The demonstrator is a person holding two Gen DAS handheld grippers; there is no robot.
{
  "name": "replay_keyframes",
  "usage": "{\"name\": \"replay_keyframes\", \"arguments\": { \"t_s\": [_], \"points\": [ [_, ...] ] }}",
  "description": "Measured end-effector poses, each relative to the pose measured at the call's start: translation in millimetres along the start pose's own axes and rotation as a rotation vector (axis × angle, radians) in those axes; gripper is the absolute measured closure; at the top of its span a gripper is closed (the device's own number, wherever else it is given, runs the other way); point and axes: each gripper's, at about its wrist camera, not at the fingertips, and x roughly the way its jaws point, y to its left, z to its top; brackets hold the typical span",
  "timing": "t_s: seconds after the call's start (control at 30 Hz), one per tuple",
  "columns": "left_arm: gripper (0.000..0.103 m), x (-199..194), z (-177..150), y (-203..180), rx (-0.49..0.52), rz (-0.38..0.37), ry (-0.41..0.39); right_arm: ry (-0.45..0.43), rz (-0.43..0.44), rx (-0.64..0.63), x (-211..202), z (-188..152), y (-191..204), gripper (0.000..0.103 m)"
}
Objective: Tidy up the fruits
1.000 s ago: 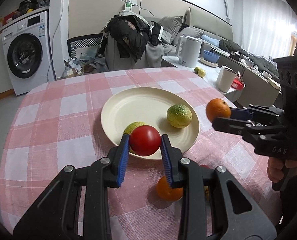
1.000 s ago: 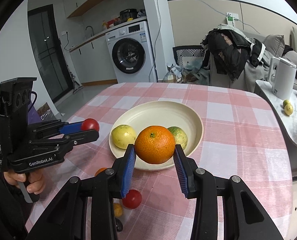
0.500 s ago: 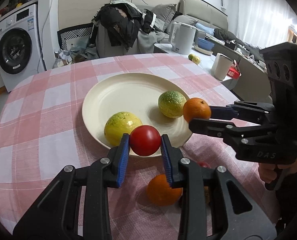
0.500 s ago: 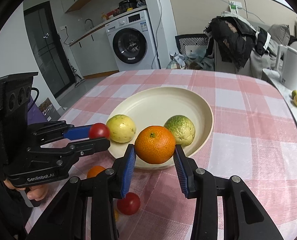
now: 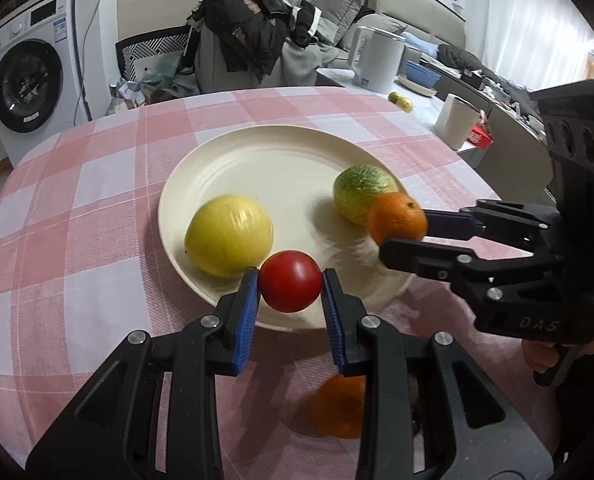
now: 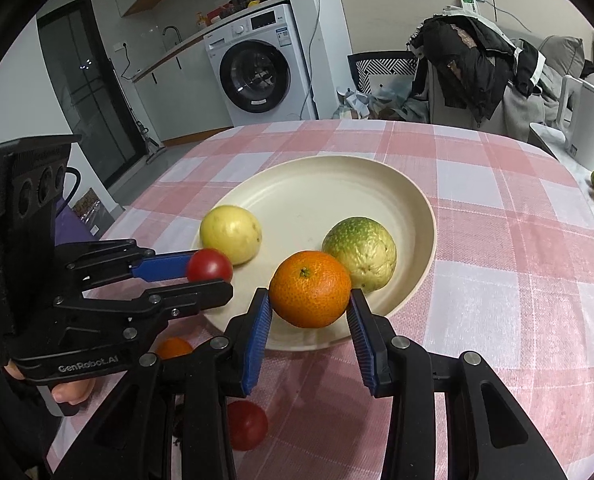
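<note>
- Your left gripper pinches a tomato between its blue fingers; the tomato is off the table, over the near rim of the plate.
- Your right gripper pinches an orange the same way, blue fingers pressed on both sides, also clear of the table and over the plate's near edge.
- Just beyond the left fingers and a little to their left, a yellow fruit lies on the plate, close behind the tomato.
- Just beyond the right fingers and a little to their right, a green fruit lies on the plate; whether it touches the orange you hold cannot be told.
- In the right view your left gripper comes in from the left side, its tomato near the yellow fruit.
- In the left view your right gripper comes in from the right side, its orange overlapping the green fruit.
- Below and behind the fingers, on the checked table, lie a second orange and a second tomato, both off the plate and partly hidden by the gripper arms.
- Your hands hold the grips at the frame edges.
</note>
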Motion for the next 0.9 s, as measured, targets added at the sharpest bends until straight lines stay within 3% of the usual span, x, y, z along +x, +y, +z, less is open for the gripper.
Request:
{"name": "replay_keyframes", "arguments": {
  "t_s": [0.9],
  "points": [
    [0.074, 4, 3, 15, -0.033, 0.107, -0.063, -0.054, -0.119, 0.033, 8, 8, -15, 0.061]
  ]
}}
